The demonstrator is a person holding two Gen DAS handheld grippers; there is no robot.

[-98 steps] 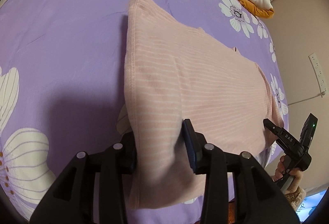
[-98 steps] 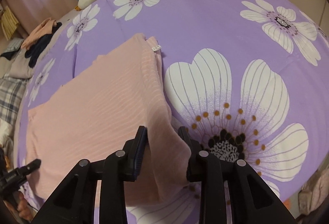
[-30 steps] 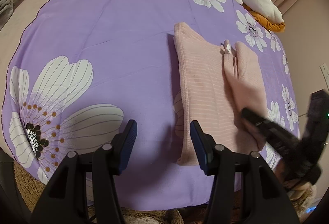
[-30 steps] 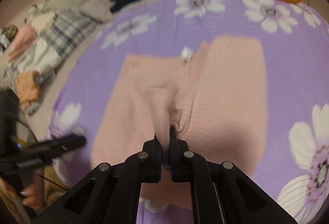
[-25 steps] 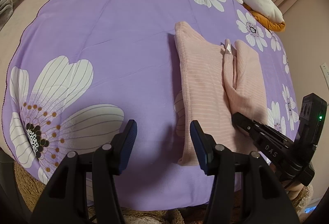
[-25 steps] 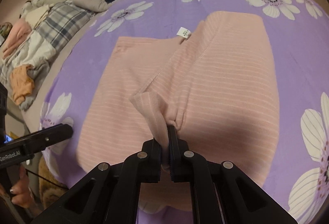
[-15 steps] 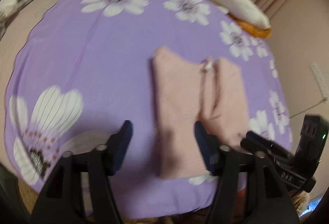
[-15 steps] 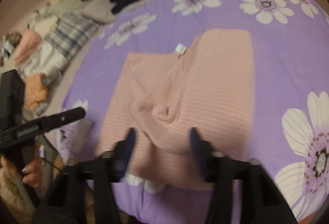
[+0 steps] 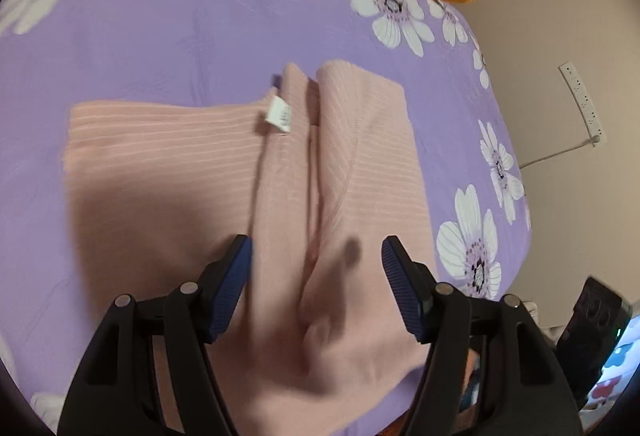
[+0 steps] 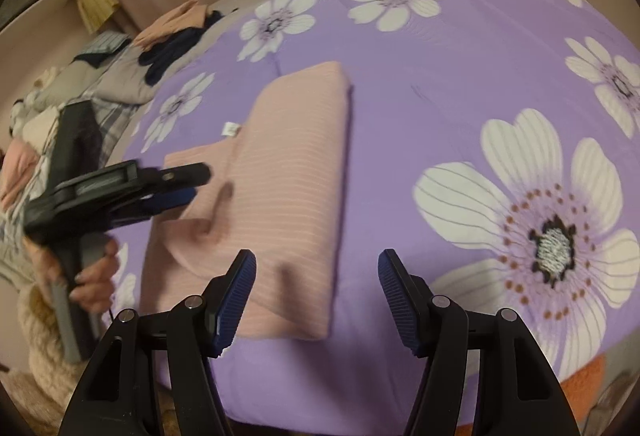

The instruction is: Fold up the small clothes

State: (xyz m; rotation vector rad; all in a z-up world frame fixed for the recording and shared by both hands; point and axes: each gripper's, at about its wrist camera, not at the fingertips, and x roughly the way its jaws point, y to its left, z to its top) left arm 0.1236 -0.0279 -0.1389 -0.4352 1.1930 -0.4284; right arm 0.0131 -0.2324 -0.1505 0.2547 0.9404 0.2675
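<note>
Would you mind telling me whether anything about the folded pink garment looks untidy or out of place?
Yes. On the pink garment, a white label sticks out at the fold, and the near end of the folded-over flap is puckered rather than flat. Both grippers are open, holding nothing.

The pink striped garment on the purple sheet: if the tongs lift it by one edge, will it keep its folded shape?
Probably not. The pink striped garment looks soft and thin: its folded flaps show rounded creases, so it would likely droop and unfold. It seems light. The ribbed knit should grip the open left tongs reasonably well.
</note>
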